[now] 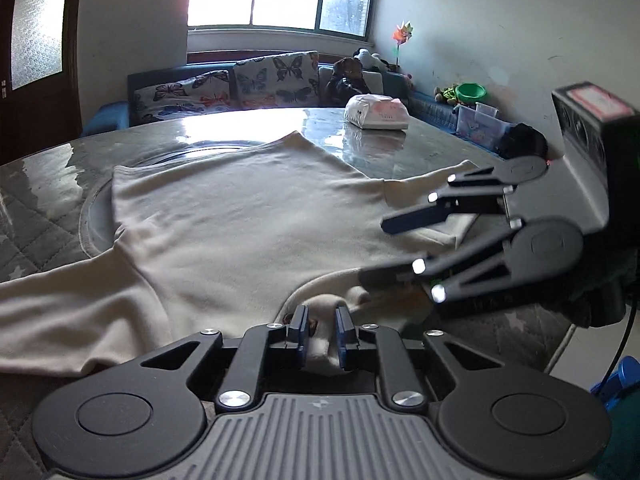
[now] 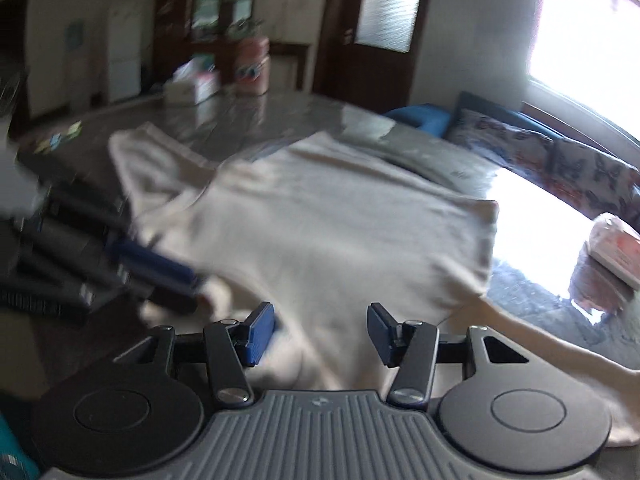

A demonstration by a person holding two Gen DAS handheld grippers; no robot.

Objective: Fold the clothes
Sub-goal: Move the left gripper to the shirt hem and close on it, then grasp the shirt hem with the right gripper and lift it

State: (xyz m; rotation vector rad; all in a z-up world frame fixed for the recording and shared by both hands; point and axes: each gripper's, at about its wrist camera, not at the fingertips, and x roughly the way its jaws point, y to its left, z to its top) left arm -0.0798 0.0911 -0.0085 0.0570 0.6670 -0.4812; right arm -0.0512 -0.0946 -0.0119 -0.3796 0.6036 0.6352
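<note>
A cream long-sleeved cotton top (image 1: 240,216) is lying spread flat on the glossy grey marble-look desk (image 1: 380,140), stretching ahead of both tools, with one sleeve trailing off to the left of the left tool (image 1: 322,334) and its neckline sitting right at that tool's tips. The left tool's jaws are closing narrowly on a bunch of collar fabric, while the right tool (image 2: 322,334), jaws spread wide and holding nothing, is hovering over the near hem. This looks like the opening grasp, so next the right tool needs to pinch an edge.
</note>
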